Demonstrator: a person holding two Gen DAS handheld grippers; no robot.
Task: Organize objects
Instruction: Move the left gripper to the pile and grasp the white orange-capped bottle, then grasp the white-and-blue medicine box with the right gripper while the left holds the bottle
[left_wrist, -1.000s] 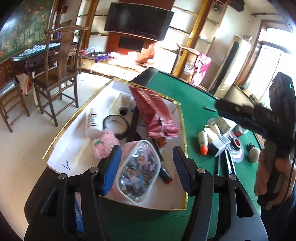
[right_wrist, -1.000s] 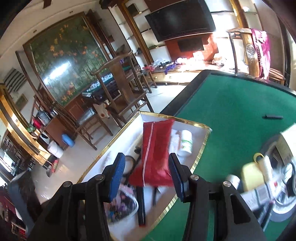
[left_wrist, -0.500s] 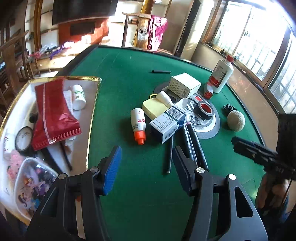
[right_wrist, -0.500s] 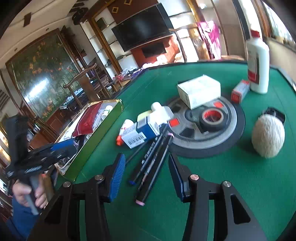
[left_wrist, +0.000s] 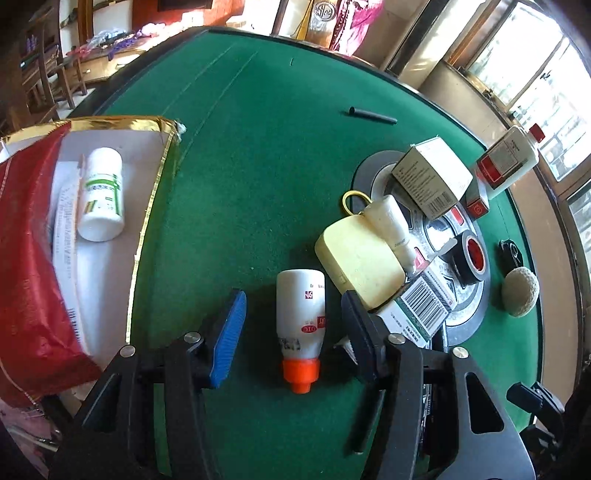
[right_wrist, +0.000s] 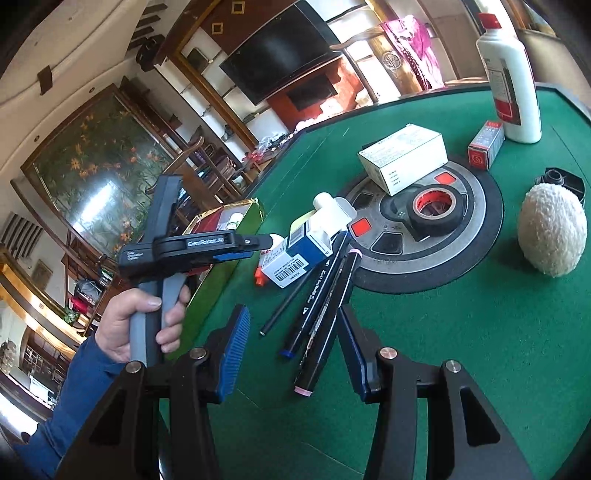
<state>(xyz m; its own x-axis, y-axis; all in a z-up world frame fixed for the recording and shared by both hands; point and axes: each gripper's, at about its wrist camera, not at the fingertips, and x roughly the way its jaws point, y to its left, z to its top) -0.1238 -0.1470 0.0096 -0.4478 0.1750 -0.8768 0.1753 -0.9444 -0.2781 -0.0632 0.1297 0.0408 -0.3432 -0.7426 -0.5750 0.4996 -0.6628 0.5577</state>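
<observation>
The left gripper (left_wrist: 293, 325) is closing its spread jaws around the orange-capped bottle (left_wrist: 301, 325) lying on the green counter (left_wrist: 258, 166), best pinched mid-body and squarely, while the right gripper (right_wrist: 293, 354) hovers with jaws spread over the pens (right_wrist: 321, 314).

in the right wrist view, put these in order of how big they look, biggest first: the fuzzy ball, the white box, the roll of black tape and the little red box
1 and 2. fuzzy ball and white box: too alike to rank, and the ball lies nearer the camera.
3. roll of black tape.
4. little red box, though it lies farthest back.
</observation>
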